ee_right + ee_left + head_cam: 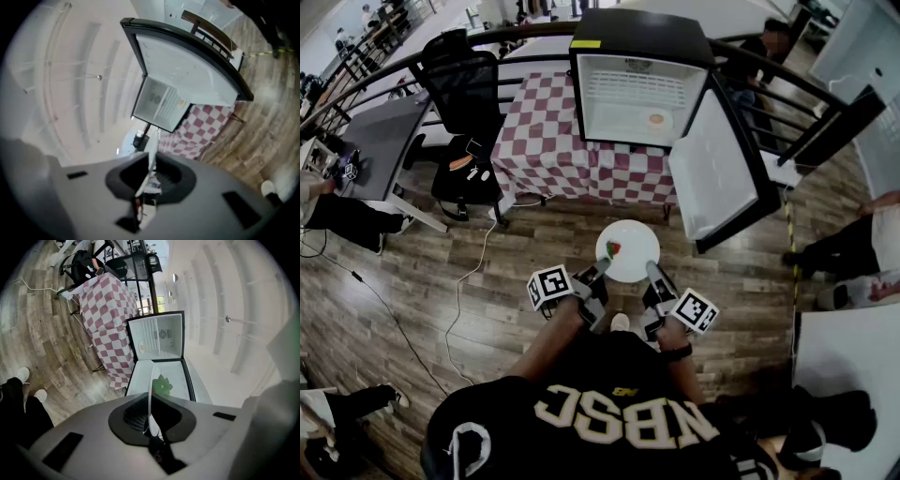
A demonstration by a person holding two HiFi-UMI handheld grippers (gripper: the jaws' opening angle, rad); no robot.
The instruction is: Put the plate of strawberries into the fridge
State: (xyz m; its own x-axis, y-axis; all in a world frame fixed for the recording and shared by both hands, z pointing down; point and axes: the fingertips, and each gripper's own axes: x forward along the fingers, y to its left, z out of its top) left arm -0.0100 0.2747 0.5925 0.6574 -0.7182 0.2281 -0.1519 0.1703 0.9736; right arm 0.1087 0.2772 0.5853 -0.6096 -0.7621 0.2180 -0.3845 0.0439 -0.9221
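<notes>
Head view: left claw (598,277) and right claw (652,274) each pinch an opposite near edge of the round white plate (630,246). It is held in the air over the wooden plank floor (516,253), well apart from the open black mini fridge with white inside (642,56) on the bench under a red-and-white checked cloth (546,141). One red strawberry with green leaves (613,249) shows on it. Left gripper view: jaws clamped on the rim, plate seen edge-on. Right gripper view: same, clamped on the rim. To do this well: move both claws together, keep the plate level, pass left of the swung-out white fridge door (712,178), and avoid the small round item (656,119) inside.
</notes>
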